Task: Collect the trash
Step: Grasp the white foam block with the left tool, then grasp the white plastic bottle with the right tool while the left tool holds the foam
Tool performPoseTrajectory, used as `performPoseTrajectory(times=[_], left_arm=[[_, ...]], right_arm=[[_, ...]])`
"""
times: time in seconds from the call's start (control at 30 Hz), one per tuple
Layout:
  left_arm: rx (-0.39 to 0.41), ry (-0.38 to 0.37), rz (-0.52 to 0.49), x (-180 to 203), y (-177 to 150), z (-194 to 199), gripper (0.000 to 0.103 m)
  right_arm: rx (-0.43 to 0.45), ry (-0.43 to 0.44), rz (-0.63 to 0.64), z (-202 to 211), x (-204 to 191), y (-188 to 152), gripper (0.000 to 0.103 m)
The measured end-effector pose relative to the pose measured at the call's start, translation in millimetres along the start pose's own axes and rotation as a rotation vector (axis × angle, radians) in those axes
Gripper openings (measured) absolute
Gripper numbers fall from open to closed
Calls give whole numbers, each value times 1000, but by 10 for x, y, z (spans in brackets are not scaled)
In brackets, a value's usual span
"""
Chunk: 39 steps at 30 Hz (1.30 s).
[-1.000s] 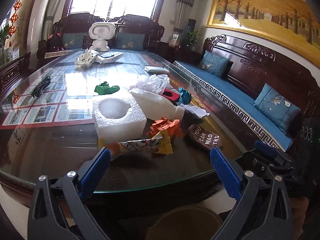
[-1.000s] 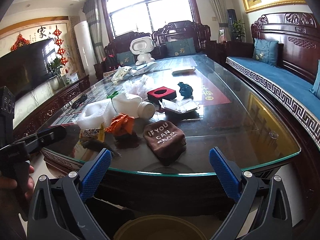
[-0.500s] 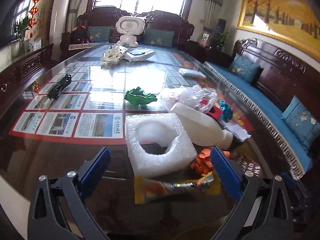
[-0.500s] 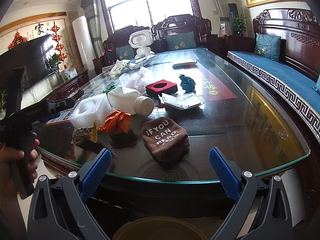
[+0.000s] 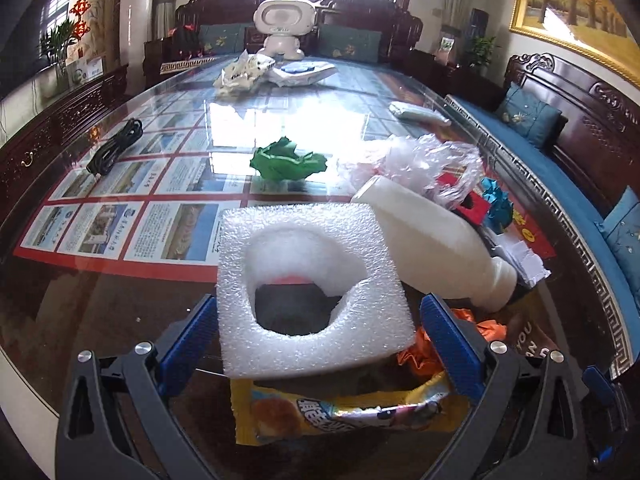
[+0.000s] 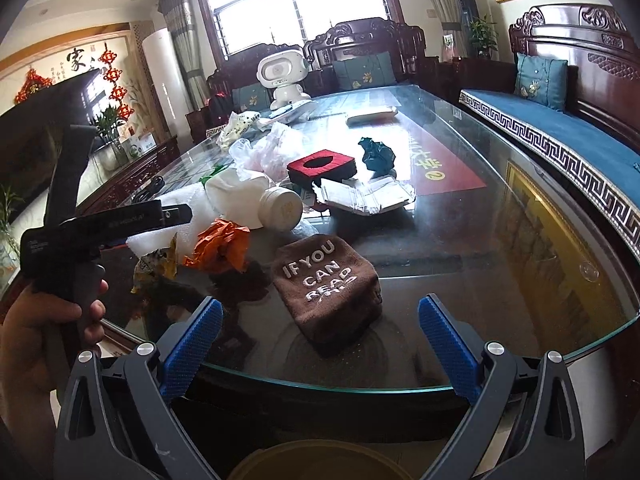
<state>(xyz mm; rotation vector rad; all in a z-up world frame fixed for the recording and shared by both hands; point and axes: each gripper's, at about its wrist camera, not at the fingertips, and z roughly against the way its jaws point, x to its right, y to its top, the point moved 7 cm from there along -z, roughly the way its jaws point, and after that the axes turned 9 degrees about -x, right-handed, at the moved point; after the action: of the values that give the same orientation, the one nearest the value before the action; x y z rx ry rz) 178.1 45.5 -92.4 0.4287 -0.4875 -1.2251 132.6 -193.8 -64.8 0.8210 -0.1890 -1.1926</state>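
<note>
A white foam block (image 5: 312, 292) with a round hole lies on the glass table. My left gripper (image 5: 320, 336) is open, its blue pads on either side of the block's near edge. A yellow snack wrapper (image 5: 344, 412) lies under that edge. A white bottle (image 5: 432, 248) lies on its side to the right, beside crumpled orange paper (image 5: 424, 352). Farther back are green paper (image 5: 286, 160) and a clear plastic bag (image 5: 424, 160). My right gripper (image 6: 320, 336) hangs open at the table's front edge, before a brown cloth (image 6: 328, 284) with white lettering.
A tan bin rim (image 6: 312, 464) shows below the right gripper. A hand (image 6: 40, 320) holds the left gripper at the left of the right wrist view. A red box (image 6: 320, 166), teal paper (image 6: 378, 156) and white papers (image 6: 368, 196) lie mid-table. A black cable (image 5: 116, 148) lies left.
My left gripper has moved forward over the table and down, so the foam block now sits between its fingers. The right gripper has edged slightly closer to the table.
</note>
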Motion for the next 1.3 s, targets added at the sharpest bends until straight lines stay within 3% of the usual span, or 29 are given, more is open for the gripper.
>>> performPoseTrajectory(times=[0.17, 0.27, 0.33, 0.57, 0.93, 1.3], left_arm=[[-24, 30, 12, -14, -3, -103, 99], [-20, 25, 14, -22, -7, -105, 99], [-10, 19, 11, -22, -10, -87, 92], [21, -21, 24, -81, 15, -27, 89], [54, -73, 6, -97, 33, 95, 89], [87, -133, -56, -123, 64, 259, 89]], right_arm=[[-5, 3, -13, -31, 41, -1, 95], [-8, 1, -13, -41, 45, 2, 95], [-13, 2, -5, -61, 23, 3, 95], [-12, 15, 21, -100, -103, 69, 95], [51, 29, 102, -188, -411, 559, 95], [-40, 111, 116, -538, -473, 897, 95]])
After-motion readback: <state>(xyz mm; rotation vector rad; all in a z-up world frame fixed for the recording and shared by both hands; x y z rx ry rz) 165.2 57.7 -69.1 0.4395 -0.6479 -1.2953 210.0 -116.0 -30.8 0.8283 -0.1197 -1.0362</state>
